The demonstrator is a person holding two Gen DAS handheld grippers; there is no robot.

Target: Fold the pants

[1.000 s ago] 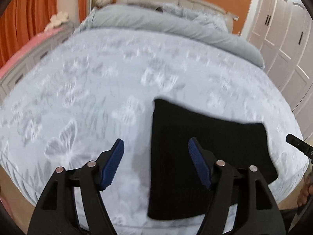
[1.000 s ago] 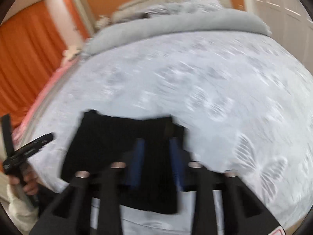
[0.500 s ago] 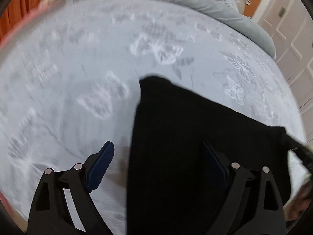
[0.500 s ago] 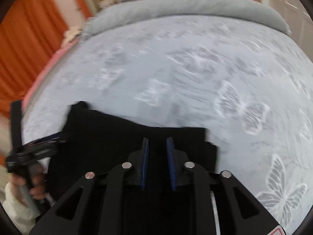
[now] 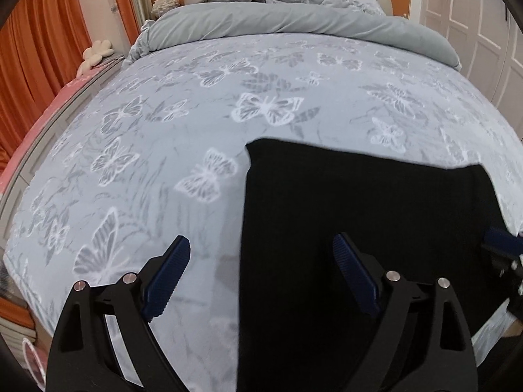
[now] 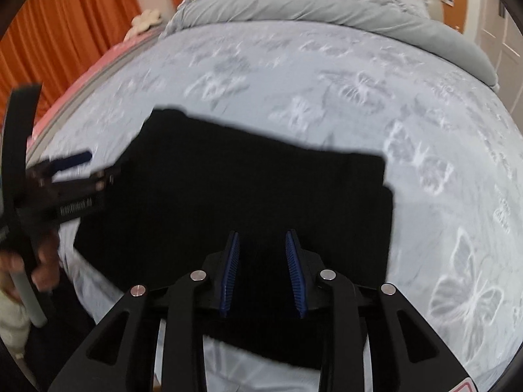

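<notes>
- The black pants (image 5: 359,215) lie folded into a flat, roughly rectangular bundle near the foot edge of the bed, on the butterfly-print bedspread (image 5: 196,130). In the left wrist view they fill the frame from about 3 to 6 o'clock; in the right wrist view they sit at the centre (image 6: 261,196).
- The left gripper (image 5: 261,274) is spread wide, holding nothing. Its left finger is over bare bedspread at 7 o'clock, its right finger over the black cloth at 5 o'clock — the pants' left edge runs between the two.
- The right gripper (image 6: 263,271) has its blue pads parted by a narrow gap, with black fabric showing behind the gap (whether the pads touch the cloth cannot be told); nothing is pinched between them.
- From the right wrist view, the left gripper (image 6: 81,166) shows blurred at 9 o'clock, at the pants' left edge, with the person's hand (image 6: 29,261) on its handle.
- From the left wrist view, a blue tip of the right gripper (image 5: 503,241) shows at 4 o'clock by the pants' right edge.
- A grey duvet (image 5: 294,23) is bunched at 12 o'clock, with an orange curtain (image 5: 42,39) at 10 o'clock.
</notes>
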